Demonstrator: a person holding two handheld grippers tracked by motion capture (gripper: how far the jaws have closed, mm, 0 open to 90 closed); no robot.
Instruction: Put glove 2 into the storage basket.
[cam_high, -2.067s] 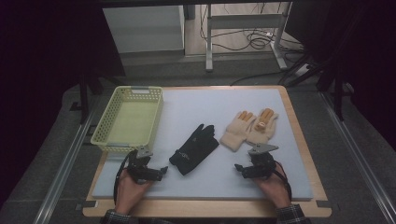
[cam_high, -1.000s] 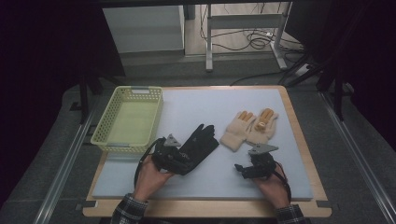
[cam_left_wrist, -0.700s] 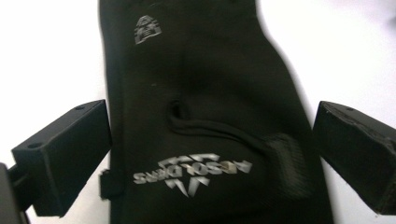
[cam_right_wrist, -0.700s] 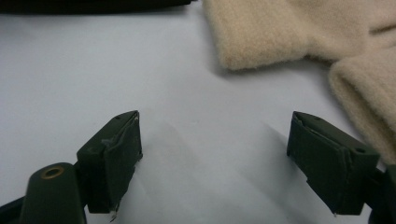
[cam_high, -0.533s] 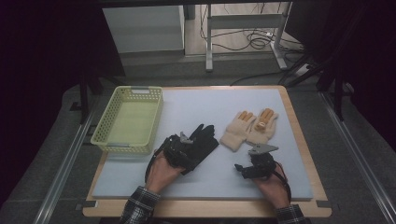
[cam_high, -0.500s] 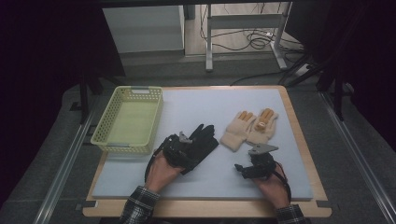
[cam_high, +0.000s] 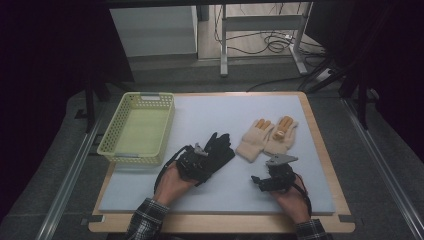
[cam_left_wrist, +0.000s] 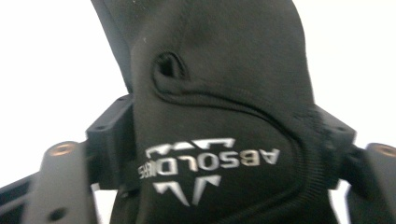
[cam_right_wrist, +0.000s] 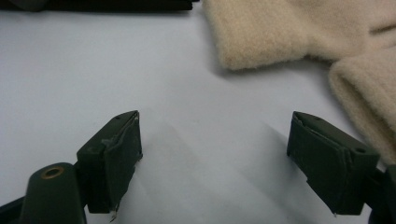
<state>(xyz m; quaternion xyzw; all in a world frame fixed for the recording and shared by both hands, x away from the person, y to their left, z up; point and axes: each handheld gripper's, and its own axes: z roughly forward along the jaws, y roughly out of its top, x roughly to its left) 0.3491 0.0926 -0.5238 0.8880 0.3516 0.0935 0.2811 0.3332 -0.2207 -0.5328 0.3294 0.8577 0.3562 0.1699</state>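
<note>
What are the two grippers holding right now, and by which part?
The left gripper has just been closing on the black glove, its fingers at the logo-printed cuff end. The right gripper is open over the table and holds nothing.

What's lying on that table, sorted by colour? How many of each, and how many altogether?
Black: 1, the black glove, its cuff between the jaws of the left gripper
Cream: 2, the cream gloves, side by side with orange fingertips
Yellow-green: 1, the basket
Total: 4
</note>
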